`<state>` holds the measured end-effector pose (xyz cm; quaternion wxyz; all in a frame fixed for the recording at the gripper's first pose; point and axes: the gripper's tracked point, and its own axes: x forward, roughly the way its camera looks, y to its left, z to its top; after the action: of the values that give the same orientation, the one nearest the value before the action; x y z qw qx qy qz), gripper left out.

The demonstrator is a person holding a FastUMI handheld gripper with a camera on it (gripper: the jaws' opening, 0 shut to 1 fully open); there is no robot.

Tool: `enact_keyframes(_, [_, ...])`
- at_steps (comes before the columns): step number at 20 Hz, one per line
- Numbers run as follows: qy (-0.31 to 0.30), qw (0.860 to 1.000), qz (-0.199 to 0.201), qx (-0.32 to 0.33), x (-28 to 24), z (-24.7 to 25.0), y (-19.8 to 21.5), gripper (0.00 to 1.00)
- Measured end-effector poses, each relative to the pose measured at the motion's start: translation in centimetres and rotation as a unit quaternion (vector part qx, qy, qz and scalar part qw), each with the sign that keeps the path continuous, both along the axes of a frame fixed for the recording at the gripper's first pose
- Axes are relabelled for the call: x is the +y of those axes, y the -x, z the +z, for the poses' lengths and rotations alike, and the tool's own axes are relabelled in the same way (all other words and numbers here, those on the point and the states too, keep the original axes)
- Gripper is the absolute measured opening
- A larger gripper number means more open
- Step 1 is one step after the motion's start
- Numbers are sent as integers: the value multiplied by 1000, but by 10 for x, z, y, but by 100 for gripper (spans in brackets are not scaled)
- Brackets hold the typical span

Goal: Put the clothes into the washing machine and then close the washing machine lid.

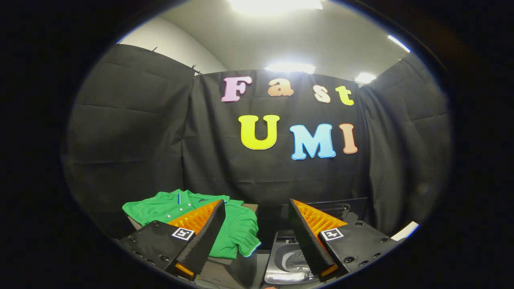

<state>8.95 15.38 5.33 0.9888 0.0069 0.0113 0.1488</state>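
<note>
Hovering with its fingers spread wide and holding nothing, the gripper (257, 208) has done none of the task yet: the green shirt (237, 226) lies folded on a box beyond the left finger, beside the washing machine (287, 261), whose lid (345, 206) stands open.

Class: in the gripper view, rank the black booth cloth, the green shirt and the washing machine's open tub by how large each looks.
1. Black booth cloth: by far the largest.
2. Green shirt, beyond the open claw, partly covered by one finger.
3. Washing machine tub: smallest, though a finger hides part, so its rank below the shirt is unsure.
</note>
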Motion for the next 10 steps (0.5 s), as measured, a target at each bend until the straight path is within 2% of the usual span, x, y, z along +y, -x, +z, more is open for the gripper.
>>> enact_keyframes(10, [-12, 997, 59, 39, 73, 2, -18, 98])
